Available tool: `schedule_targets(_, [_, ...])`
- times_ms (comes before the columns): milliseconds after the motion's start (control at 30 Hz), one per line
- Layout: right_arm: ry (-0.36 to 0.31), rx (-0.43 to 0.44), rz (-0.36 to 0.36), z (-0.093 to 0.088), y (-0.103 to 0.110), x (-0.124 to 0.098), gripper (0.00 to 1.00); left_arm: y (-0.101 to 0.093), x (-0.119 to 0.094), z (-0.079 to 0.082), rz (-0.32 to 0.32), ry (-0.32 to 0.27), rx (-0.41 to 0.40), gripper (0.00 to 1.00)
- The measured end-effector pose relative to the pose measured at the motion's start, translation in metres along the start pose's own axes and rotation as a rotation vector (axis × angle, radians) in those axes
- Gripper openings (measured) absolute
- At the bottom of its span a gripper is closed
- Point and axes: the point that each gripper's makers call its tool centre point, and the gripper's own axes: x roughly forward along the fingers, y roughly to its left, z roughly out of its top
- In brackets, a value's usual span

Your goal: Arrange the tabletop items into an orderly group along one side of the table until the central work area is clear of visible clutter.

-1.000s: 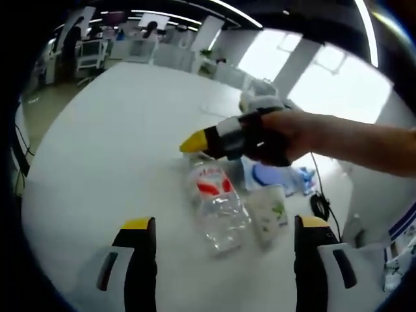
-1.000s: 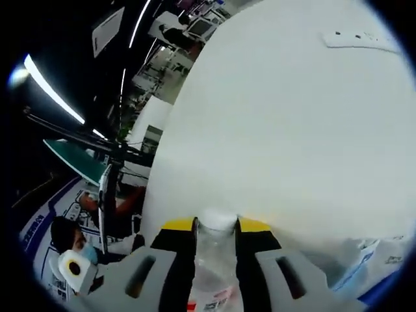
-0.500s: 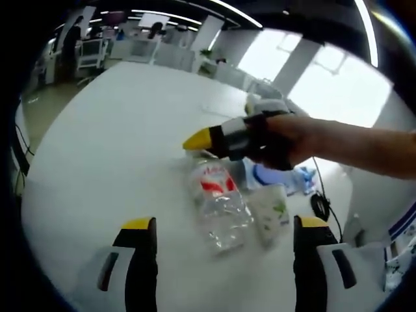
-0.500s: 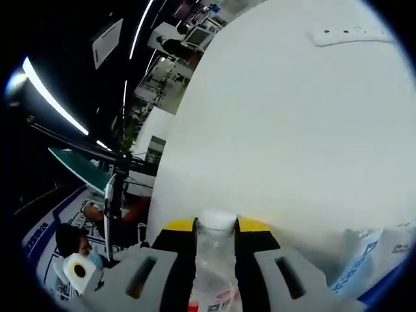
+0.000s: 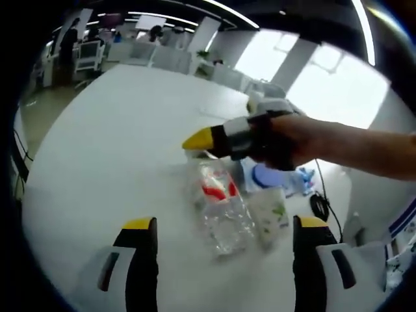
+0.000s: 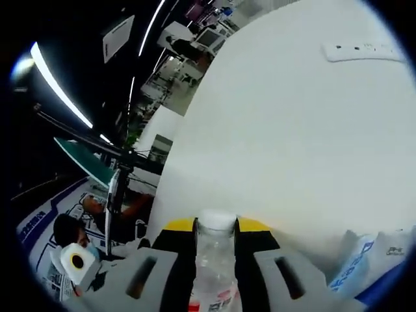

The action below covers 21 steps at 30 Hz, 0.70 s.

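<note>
Yellow-tipped jaws of the right claw (image 6: 216, 226) pinch the neck of a clear plastic bottle (image 6: 212, 273) just under its white cap, seen from the right gripper view over a white table (image 6: 312, 130). From the left gripper view, the same bottle (image 5: 221, 205) leans with its red label up, its base on or just above the table; which cannot be told. A white cup with green print (image 5: 270, 218) sits just beside it, with blue-and-white packets (image 5: 273, 177) behind. The left claw (image 5: 221, 227) hangs open and empty, jaws wide apart, near the bottle's base. A white power strip (image 6: 361, 51) lies well apart across the table. The risk, judging by the slim hold on a smooth neck, is that the bottle pivots or slips free as it travels. A swinging base could tip the neighbouring cup and scatter the packets back toward the centre.
</note>
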Motion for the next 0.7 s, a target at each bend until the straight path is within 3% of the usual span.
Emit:
schedule_targets(367, [-0.033,-0.118,0.027,0.001,0.023,-0.013,0.18,0.008,0.008,0.02,-0.06,-0.024,0.016,0.79])
schedule_targets(700, [-0.066,-0.276,0.037,-0.001,0.053,-0.025,0.18,0.0,0.035,0.03,-0.254,0.008,0.006,0.73])
